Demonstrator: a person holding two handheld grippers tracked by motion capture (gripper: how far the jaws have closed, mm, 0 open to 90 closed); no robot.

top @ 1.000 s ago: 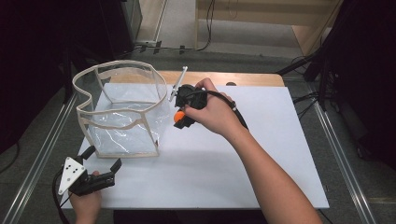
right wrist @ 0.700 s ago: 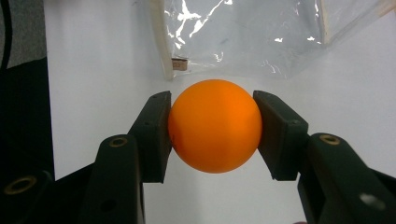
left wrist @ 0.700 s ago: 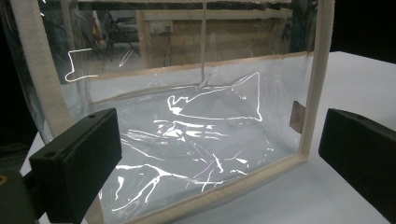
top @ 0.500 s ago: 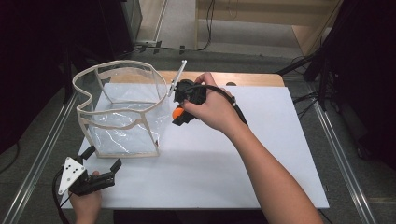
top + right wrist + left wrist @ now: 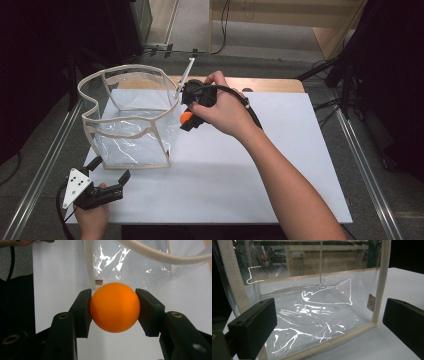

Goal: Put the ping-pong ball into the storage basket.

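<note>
Gripping an orange ball (image 5: 115, 307) between its two black jaws, the right claw (image 5: 187, 119) is hovering just beside the right wall of a clear plastic bag (image 5: 131, 120) with cream fabric edging. The bag is standing open on the far left part of the white surface (image 5: 280, 165). The left claw (image 5: 107, 172) is waiting at the near left corner, jaws standing wide with nothing between them, facing the bag's near wall. A wooden strip (image 5: 270, 84) is showing at the surface's far edge, and grey floor (image 5: 250, 42) with cables is lying beyond.
</note>
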